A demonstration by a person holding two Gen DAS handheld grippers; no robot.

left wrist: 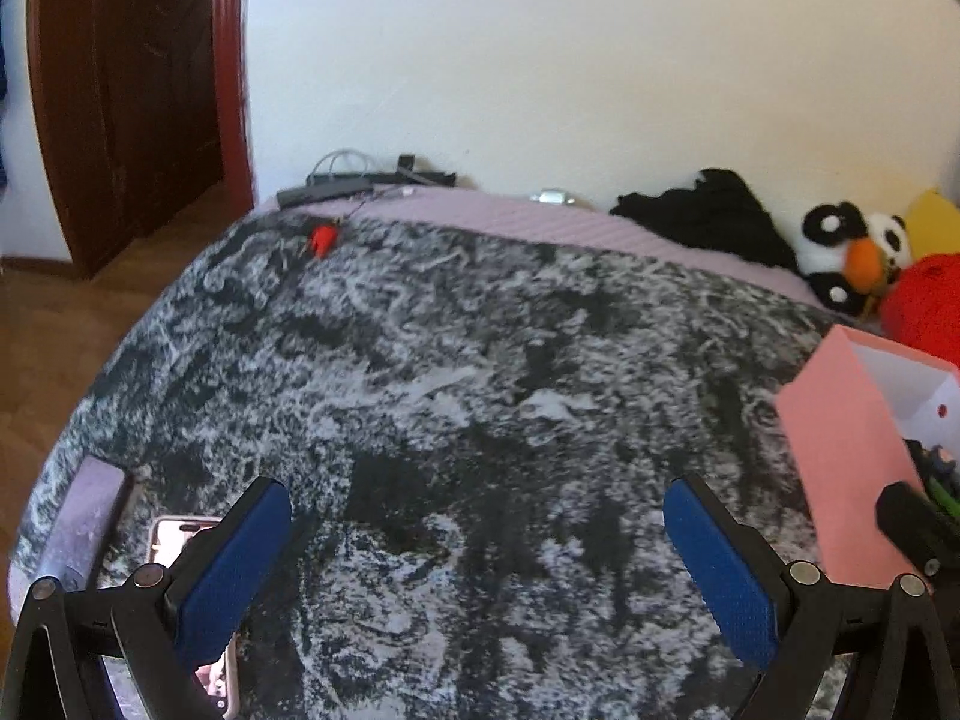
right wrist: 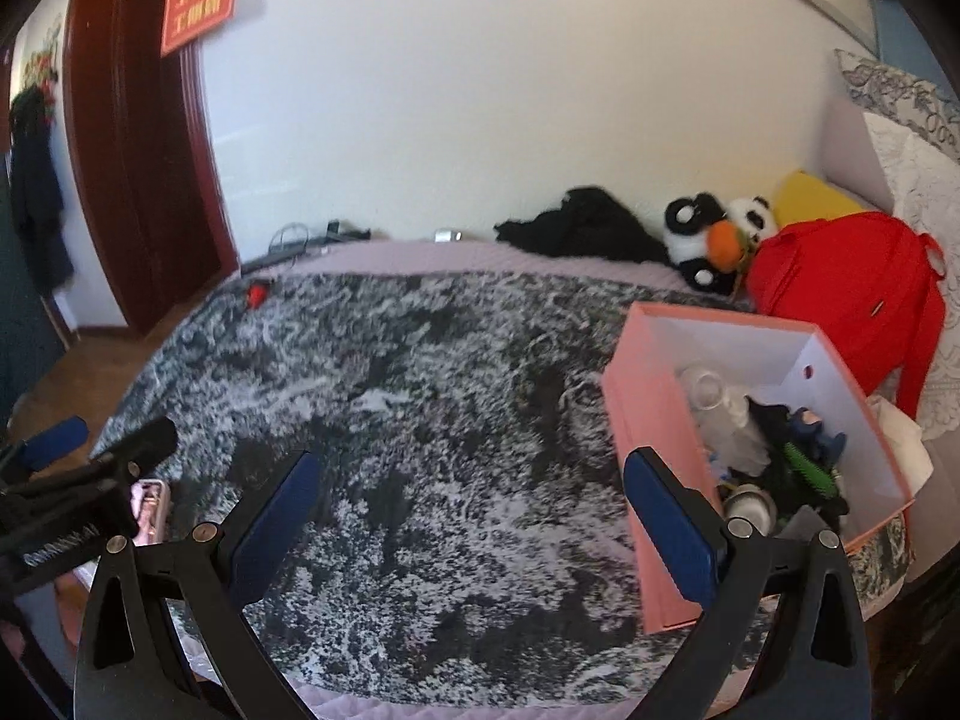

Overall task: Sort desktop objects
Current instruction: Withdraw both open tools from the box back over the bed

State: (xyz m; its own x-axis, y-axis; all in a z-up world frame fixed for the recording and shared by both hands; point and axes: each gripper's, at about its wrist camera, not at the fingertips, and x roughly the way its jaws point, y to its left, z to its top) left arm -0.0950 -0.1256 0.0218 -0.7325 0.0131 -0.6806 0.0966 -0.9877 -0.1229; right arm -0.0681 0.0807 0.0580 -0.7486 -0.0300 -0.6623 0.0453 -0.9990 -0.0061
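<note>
A pink box (right wrist: 654,438) with a white inside stands on the grey-and-black fuzzy blanket (right wrist: 420,420) at the right; it holds several small items, among them a clear bottle and a green comb (right wrist: 807,465). The same pink box (left wrist: 840,450) shows at the right edge of the left wrist view. My right gripper (right wrist: 471,483) hangs open over the blanket, its right finger beside the box's near wall. My left gripper (left wrist: 477,510) is open over bare blanket, nothing between its fingers. A pink-cased phone (left wrist: 180,534) lies under its left finger. A small red object (left wrist: 324,238) rests far left.
A panda plush (right wrist: 714,240), red backpack (right wrist: 852,294), yellow pillow and black cloth (right wrist: 582,222) line the wall at the back. Cables and a dark power strip (left wrist: 327,192) lie at the bed's far left corner. Wooden floor and a dark red door (left wrist: 132,90) are left.
</note>
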